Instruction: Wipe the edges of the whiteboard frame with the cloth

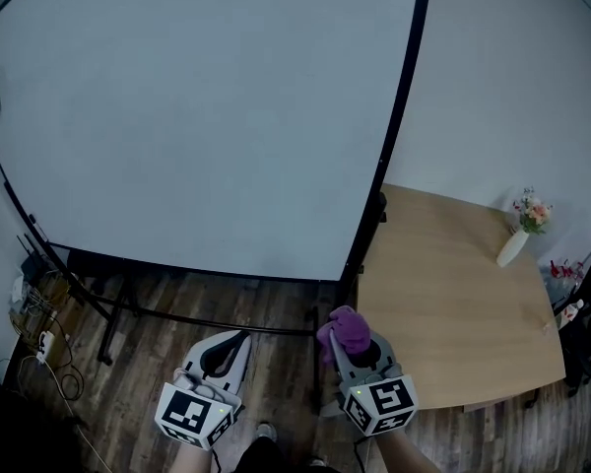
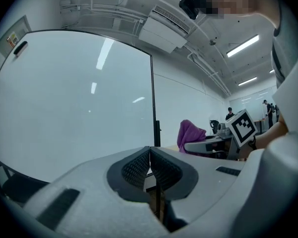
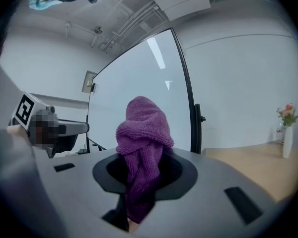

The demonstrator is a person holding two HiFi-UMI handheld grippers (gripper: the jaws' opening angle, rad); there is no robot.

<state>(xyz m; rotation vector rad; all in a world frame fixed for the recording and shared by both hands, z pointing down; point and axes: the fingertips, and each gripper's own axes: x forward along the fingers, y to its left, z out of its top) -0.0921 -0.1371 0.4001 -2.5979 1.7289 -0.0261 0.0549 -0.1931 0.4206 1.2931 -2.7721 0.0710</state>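
Right gripper [image 1: 348, 347] clamps the purple cloth [image 1: 351, 328]; your left gripper [image 1: 232, 341] is closed, empty. You're approaching: next, reach for the whiteboard frame edge [image 1: 385, 161] at twelve o'clock.

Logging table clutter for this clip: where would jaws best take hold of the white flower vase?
Probably the white vase by its slim body, below the flowers, coming level from the side: it stands upright on the wooden table, and the blooms block the top.

we list open floor [image 1: 276, 308] before the whiteboard frame [image 1: 395, 116], its stand bars [image 1: 177, 316] low beneath, a table [image 1: 453, 304] just beside its right edge, vase [image 1: 513, 246] at the far side, cables [image 1: 39, 348] left.
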